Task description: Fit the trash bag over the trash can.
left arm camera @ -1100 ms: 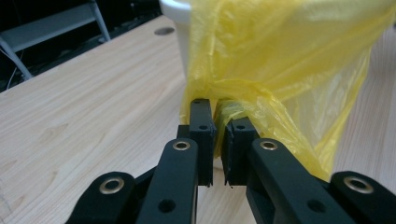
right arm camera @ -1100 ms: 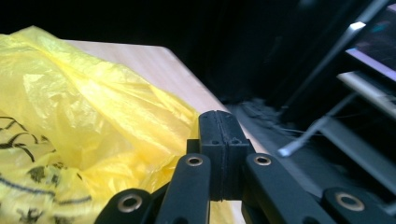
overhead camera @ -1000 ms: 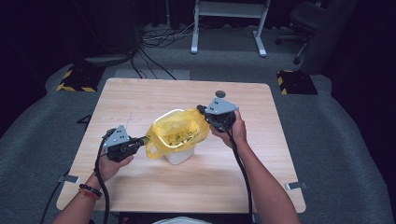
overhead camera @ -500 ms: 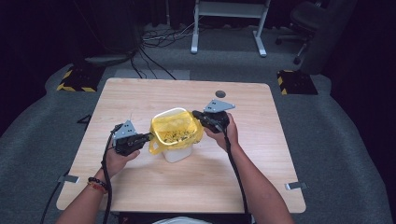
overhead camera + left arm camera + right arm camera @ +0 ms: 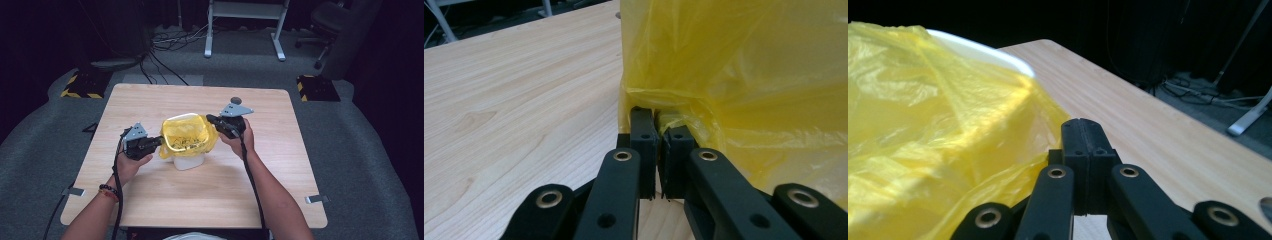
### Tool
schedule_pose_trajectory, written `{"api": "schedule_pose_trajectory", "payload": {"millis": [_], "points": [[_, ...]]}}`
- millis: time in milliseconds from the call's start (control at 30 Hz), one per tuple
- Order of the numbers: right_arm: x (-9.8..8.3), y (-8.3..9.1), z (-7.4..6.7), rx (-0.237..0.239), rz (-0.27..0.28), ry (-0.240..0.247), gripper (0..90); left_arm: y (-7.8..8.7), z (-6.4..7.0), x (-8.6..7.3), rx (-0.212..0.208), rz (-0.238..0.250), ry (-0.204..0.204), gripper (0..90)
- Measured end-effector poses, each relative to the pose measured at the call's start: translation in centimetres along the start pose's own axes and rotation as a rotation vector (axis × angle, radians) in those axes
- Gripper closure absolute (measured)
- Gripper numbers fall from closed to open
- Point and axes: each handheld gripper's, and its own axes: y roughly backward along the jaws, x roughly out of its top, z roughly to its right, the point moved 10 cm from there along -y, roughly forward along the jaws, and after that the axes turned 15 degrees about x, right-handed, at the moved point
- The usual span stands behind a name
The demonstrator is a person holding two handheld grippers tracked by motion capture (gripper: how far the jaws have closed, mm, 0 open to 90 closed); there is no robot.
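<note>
Now both tongs [image 5: 161, 142] [image 5: 212, 120] have dropped, stretching the yellow bag [image 5: 187, 136] lower.

**Both grippers close in on the bin**

The left gripper [image 5: 159, 142] has moved in from farther out on the counter to the left wall of the white bin [image 5: 188, 161], and now pinches a fold of the yellow bag [image 5: 186, 136]. The right gripper [image 5: 212, 120] has sunk from above the bin's right rim to that rim, drawing the bag's edge down with it.
</note>
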Motion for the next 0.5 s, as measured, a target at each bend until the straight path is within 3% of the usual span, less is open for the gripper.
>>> {"api": "schedule_pose_trajectory", "payload": {"millis": [100,233,300,333,433,500], "points": [[-0.5,-0.6,0.0,0.01,-0.003,-0.019,90.0,-0.3,-0.2,0.3,0.017,0.011,-0.005,85.0],[-0.2,-0.7,0.0,-0.008,0.014,-0.015,90.0,0.6,-1.0,1.7,0.043,0.113,0.049,60.7],[-0.3,-0.9,0.1,-0.004,0.003,-0.013,90.0,1.2,-1.4,2.5,0.042,0.16,0.028,53.7],[-0.4,-1.1,0.1,-0.006,-0.002,-0.012,90.0,1.4,-1.5,2.8,0.036,0.16,0.033,49.8],[-0.7,-1.3,0.2,0.005,-0.003,-0.035,90.0,1.6,-2.2,3.7,0.044,0.187,0.036,47.5],[-0.9,-1.5,0.3,0.009,-0.006,-0.044,90.0,1.4,-2.5,3.9,0.038,0.176,0.055,47.3]]}}
